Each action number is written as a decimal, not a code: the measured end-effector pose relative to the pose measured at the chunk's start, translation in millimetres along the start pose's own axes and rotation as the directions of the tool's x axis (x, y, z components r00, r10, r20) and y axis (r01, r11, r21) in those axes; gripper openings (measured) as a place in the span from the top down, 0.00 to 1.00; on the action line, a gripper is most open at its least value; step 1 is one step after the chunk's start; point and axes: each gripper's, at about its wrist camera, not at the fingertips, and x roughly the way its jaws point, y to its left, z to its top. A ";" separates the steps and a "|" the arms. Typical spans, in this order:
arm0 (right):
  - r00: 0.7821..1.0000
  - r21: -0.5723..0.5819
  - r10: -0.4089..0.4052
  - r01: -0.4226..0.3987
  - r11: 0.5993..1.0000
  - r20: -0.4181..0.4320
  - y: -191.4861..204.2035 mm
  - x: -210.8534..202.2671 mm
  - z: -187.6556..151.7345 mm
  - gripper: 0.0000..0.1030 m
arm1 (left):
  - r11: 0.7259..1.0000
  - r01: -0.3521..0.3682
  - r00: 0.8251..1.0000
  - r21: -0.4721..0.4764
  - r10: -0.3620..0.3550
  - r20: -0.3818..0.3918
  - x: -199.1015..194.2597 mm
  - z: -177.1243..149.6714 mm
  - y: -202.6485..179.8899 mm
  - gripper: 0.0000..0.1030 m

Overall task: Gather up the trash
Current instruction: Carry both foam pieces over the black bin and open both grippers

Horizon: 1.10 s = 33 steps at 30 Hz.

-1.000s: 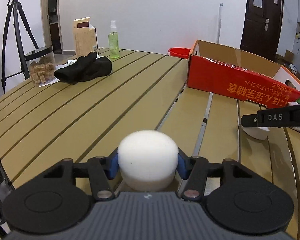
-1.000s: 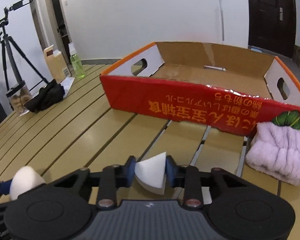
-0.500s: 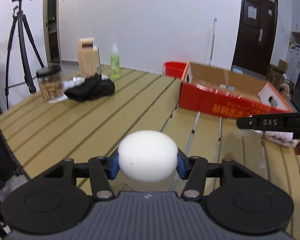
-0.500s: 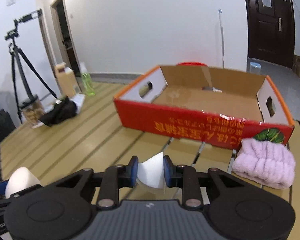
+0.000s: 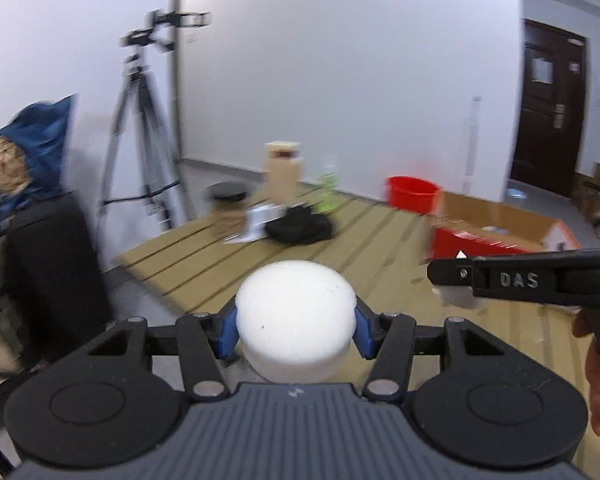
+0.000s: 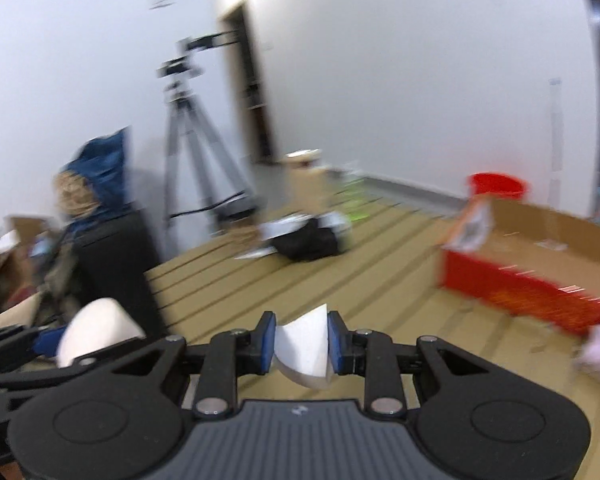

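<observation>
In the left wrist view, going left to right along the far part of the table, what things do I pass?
Dark-lidded jar → tan carton → green spray bottle → red bucket → red cardboard box.

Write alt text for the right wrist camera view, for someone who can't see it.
The right gripper pinches a white foam wedge between its blue-padded fingers, above a slatted wooden table. The blurred view shows a red cardboard box at right, a black cloth farther back, and a tripod.
</observation>
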 end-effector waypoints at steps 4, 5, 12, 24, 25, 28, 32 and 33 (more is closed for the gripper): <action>0.985 -0.046 0.128 -0.133 0.990 -0.114 60.8 23.6 -30.8 0.73 | 0.994 -0.101 0.989 -0.046 0.095 -0.109 -4.6 -38.8 64.2 0.47; 0.974 -0.053 0.171 -0.180 0.982 -0.150 74.2 28.6 -39.6 0.73 | 0.991 -0.121 0.984 -0.060 0.112 -0.141 -3.3 -48.9 78.1 0.47; 0.858 -0.165 0.164 -0.275 0.947 -0.487 154.8 89.4 -128.8 0.71 | 0.978 -0.169 0.872 -0.120 0.092 -0.480 48.2 -149.2 137.3 0.46; 0.711 -0.190 0.000 -0.188 0.963 -0.703 150.8 158.5 -229.9 0.70 | 0.985 -0.091 0.734 -0.147 -0.034 -0.678 100.6 -207.3 128.1 0.46; 0.709 -0.192 -0.004 -0.186 0.964 -0.705 149.4 160.0 -230.2 0.70 | 0.986 -0.089 0.724 -0.139 -0.032 -0.689 106.7 -209.3 123.6 0.45; 0.714 -0.183 0.000 -0.179 0.967 -0.700 143.7 161.8 -230.4 0.64 | 0.985 -0.107 0.710 -0.135 -0.019 -0.704 111.2 -212.4 123.3 0.40; 0.726 -0.207 -0.043 -0.138 0.969 -0.686 134.2 169.0 -231.8 0.48 | 0.977 -0.140 0.702 -0.159 -0.015 -0.712 114.8 -213.7 130.0 0.21; 0.725 -0.198 -0.035 -0.141 0.970 -0.688 129.1 175.1 -231.7 0.46 | 0.976 -0.141 0.702 -0.168 -0.021 -0.712 114.9 -213.5 131.4 0.20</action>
